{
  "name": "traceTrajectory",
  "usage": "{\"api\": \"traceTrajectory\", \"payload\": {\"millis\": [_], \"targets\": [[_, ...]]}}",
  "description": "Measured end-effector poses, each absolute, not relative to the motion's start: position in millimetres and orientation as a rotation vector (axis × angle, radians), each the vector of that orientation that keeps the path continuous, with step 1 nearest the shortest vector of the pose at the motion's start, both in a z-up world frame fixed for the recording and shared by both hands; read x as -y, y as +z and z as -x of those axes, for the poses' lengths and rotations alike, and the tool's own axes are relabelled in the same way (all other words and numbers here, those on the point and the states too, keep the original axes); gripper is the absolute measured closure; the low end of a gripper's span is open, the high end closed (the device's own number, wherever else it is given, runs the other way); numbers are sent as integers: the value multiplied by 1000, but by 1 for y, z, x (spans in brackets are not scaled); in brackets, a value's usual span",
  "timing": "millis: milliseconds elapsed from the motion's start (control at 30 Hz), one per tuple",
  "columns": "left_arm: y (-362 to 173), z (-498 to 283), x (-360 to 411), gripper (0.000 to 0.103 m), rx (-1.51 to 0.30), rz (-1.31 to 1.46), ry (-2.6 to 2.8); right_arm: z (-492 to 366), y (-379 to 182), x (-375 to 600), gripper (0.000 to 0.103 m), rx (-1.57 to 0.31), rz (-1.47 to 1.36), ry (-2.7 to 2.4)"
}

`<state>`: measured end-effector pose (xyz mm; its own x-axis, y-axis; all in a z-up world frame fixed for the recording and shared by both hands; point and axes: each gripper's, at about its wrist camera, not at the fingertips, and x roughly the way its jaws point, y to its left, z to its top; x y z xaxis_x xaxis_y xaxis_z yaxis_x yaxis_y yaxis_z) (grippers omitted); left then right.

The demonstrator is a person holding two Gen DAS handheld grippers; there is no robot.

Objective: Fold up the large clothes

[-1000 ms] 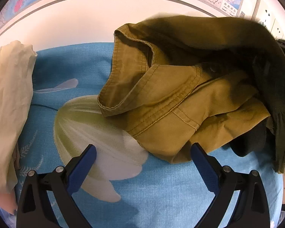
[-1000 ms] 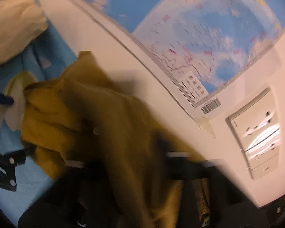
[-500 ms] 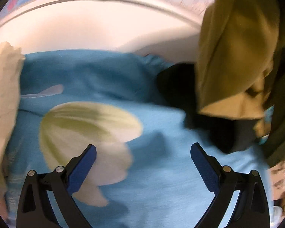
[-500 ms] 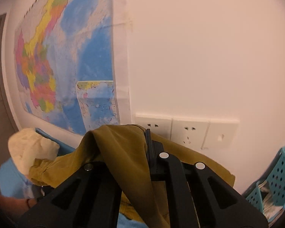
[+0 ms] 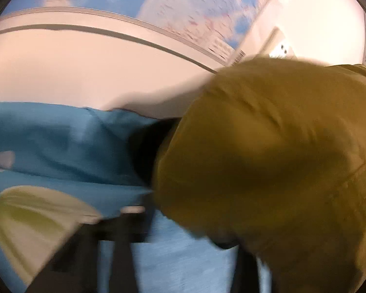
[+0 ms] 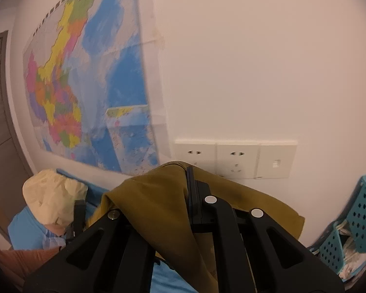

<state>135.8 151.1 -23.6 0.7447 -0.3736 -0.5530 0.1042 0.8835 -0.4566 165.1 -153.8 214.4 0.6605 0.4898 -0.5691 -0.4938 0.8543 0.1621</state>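
The right gripper [image 6: 189, 171] is clamped on the jacket [image 6: 158, 195]; the left gripper [image 5: 158, 210], blurred, has just closed; map [image 6: 90, 78] writing unreadable.

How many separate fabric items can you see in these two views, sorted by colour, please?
Olive-brown: 1, the jacket
Cream: 1, the bundled garment
Blue with pale flower print: 1, the bedsheet
Black: 1, a dark item behind the jacket, too blurred to identify
Total: 4
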Motion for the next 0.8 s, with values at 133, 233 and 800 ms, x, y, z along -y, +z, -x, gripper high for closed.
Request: {"api": "traceTrajectory", "payload": {"millis": [133, 233, 800], "targets": [[41, -123, -142, 99, -520, 316, -246, -148, 254, 185, 100, -555, -8, 494], [113, -112, -129, 99, -397, 255, -289, -125, 304, 210, 100, -443, -29, 467], [342, 125, -108, 100, 166, 109, -195, 73, 461, 265, 100, -126, -53, 584]]}}
